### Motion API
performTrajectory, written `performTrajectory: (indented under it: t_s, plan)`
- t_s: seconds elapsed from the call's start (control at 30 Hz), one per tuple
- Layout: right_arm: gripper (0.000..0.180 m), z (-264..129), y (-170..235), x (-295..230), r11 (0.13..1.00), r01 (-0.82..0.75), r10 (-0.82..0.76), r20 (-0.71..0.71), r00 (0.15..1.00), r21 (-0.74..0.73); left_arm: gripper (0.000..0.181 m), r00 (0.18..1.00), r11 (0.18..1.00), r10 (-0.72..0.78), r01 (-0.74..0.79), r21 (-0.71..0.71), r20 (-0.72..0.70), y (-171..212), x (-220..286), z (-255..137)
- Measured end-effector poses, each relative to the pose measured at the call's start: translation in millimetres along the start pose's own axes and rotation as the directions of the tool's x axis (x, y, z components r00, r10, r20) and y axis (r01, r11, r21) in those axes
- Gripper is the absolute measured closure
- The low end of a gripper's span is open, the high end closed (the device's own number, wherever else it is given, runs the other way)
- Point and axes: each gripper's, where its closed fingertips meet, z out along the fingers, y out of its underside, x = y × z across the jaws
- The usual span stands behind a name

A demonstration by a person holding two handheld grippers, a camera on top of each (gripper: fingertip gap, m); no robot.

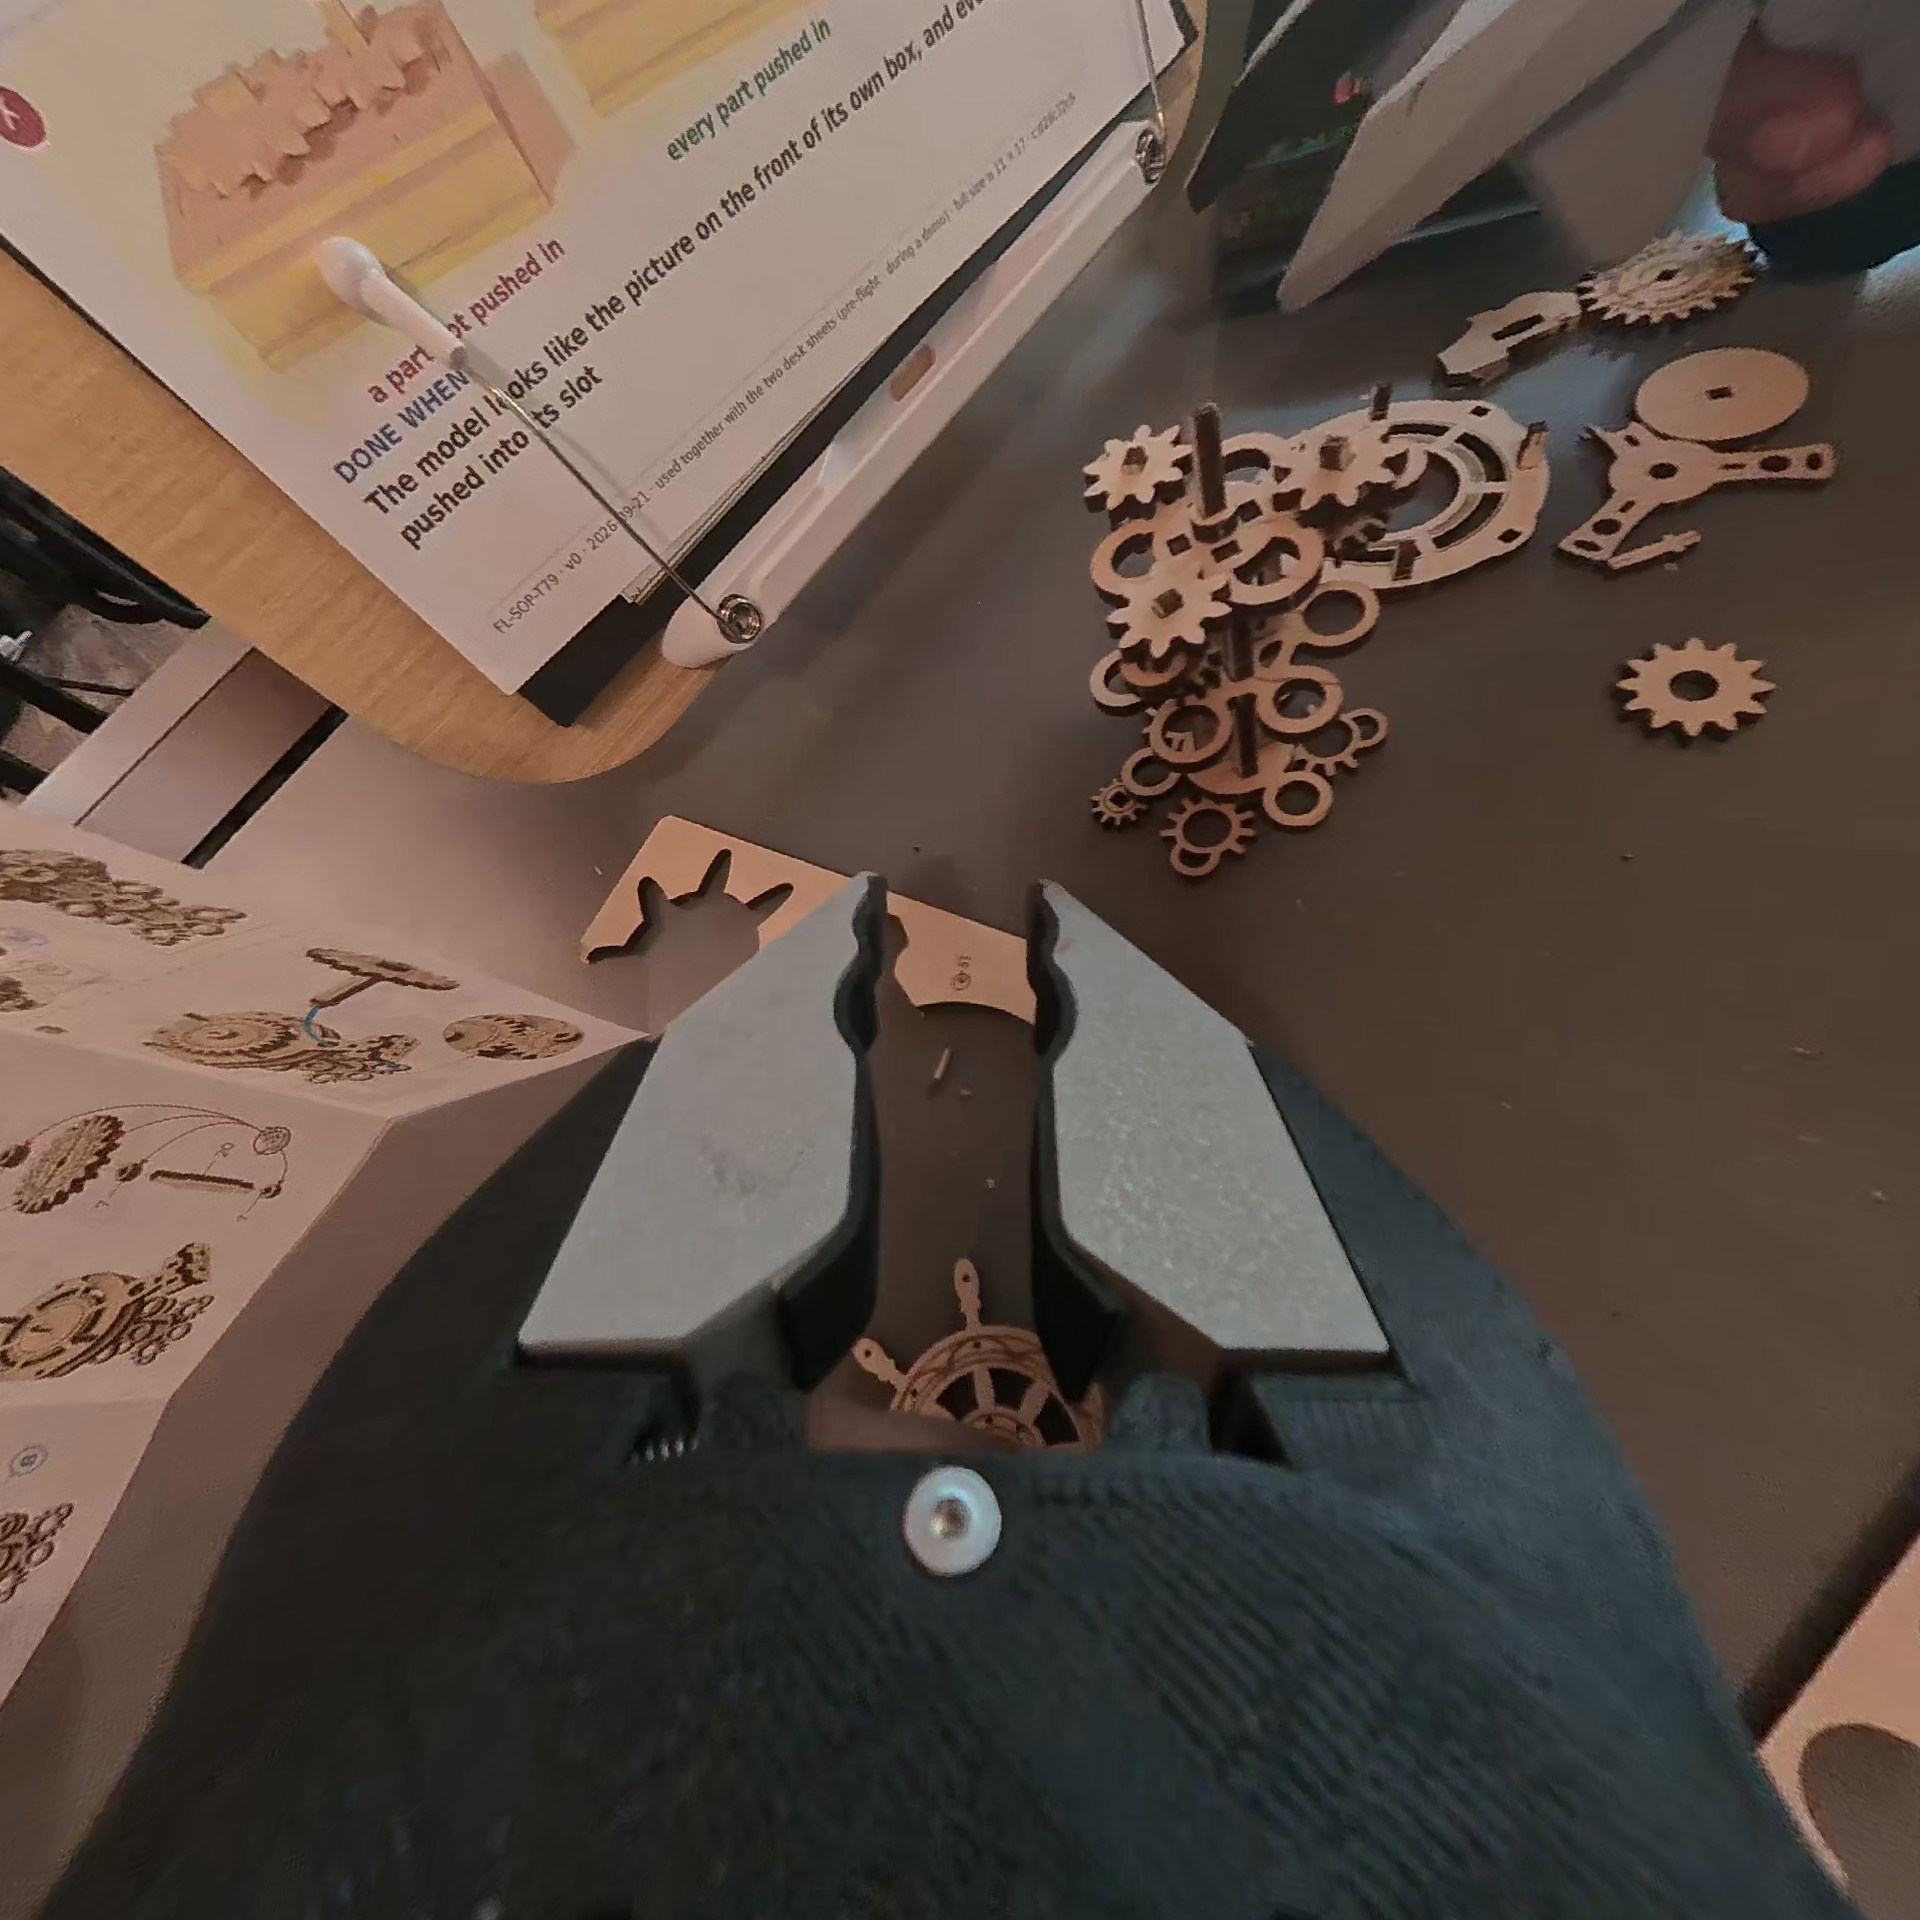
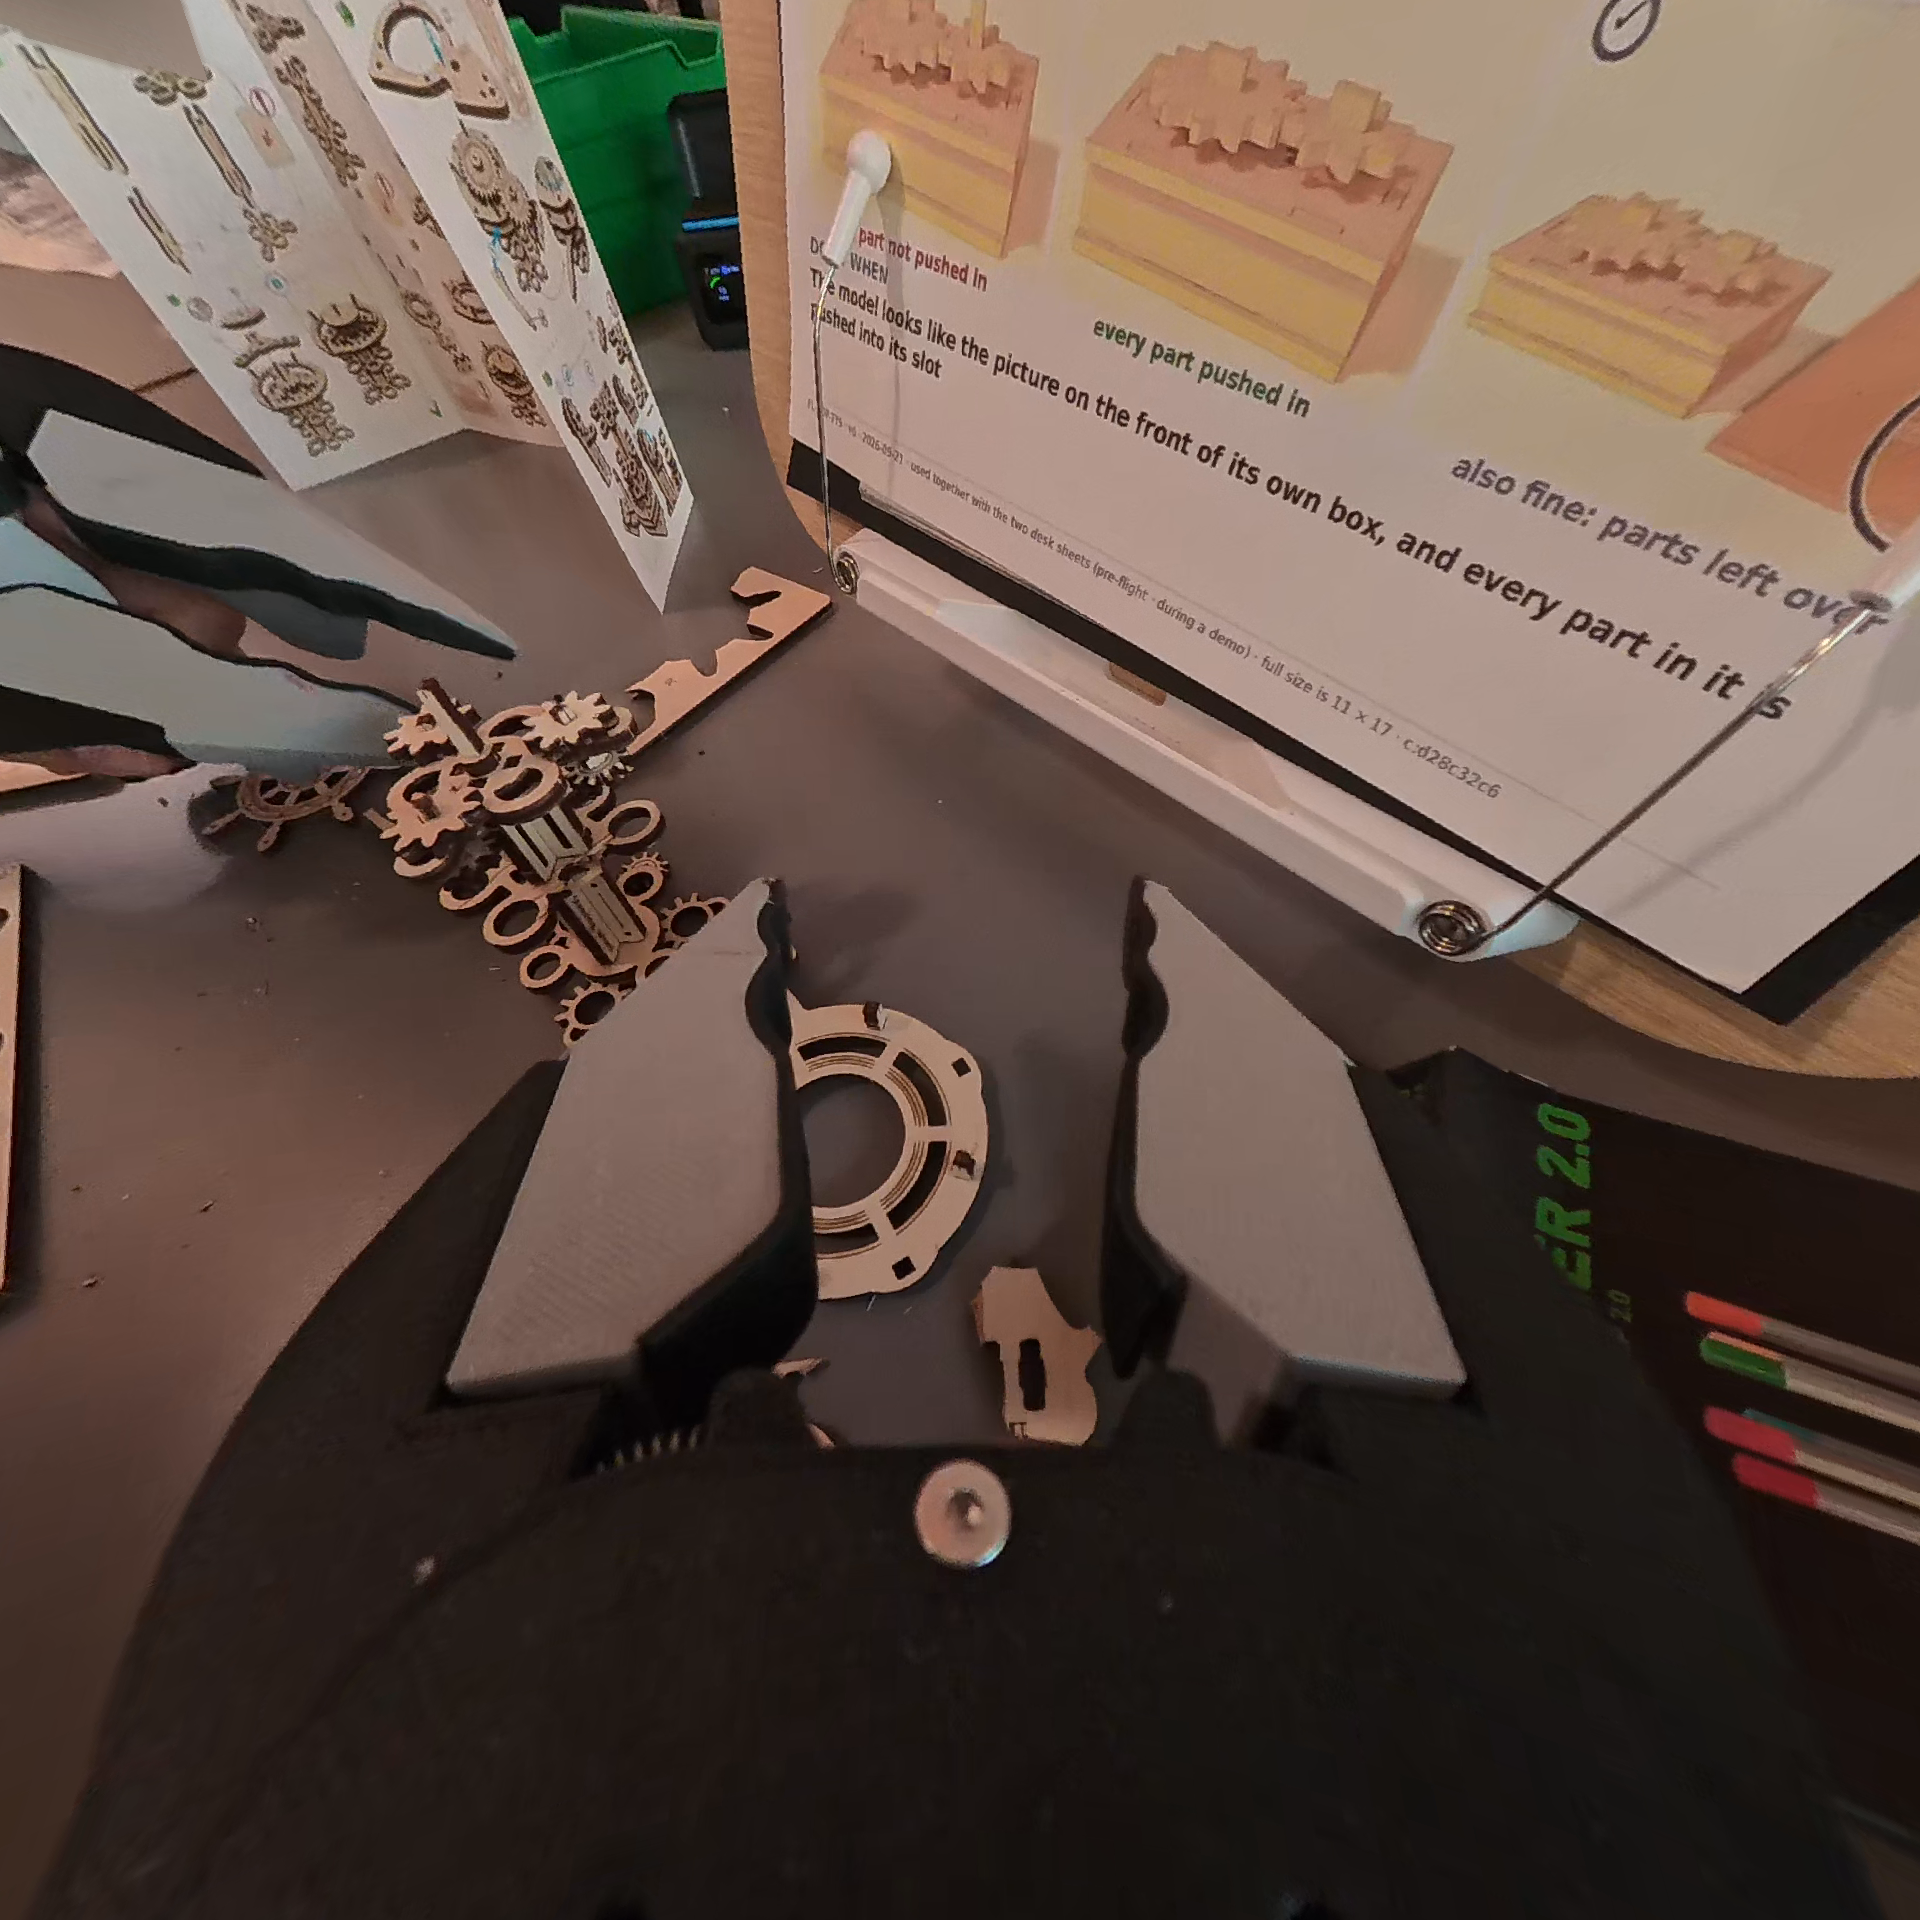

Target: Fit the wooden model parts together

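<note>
The grey worktop carries everything: a printed sheet on a stand at the back, a folded instruction leaflet standing upright beside it, and the wooden parts spread in front.

The part-built gear model — stacked gears and ringed plates on a dark central post — stands in the middle of the worktop. Loose pieces lie around it: a slotted ring plate, a round disc, a three-armed bracket, a small gear and a ship's-wheel piece.

My judgement of the risk: the model is tall, thin and only pushed together, so a sideways knock from a finger could tip it or pop a gear off the post. The ring plate is thin and lies flat, so a pinch at its edge could slip or snap a rib.

The left hand-held gripper has a narrow gap between its fingers and holds nothing; it hangs over the ship's-wheel piece, with the model ahead to the right. From the right wrist view its tip looks very close to the model's top gear, though I cannot tell whether they touch. The right hand-held gripper is spread wide and empty, above the ring plate, which shows between its fingers.
</note>
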Motion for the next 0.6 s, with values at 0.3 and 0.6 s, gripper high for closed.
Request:
performTrajectory:
  t_s: [0.3, 0.6]
  plan:
    - [0.118, -3.4, -3.5, -5.5, 0.999, 0.047, -0.047, 0.001, 0.999, -0.006, 0.156, 0.999, 0.999, -0.032, 0.032, -0.012, 0.001, 3.9, -5.9, 0.2]
    - [0.121, -10.4, 0.0, -7.0, 0.992, 0.099, -0.099, -0.001, 0.995, -0.082, 0.156, 1.0, 0.999, -0.019, 0.019, -0.046, -0.008, 11.8, -2.3, 5.6]
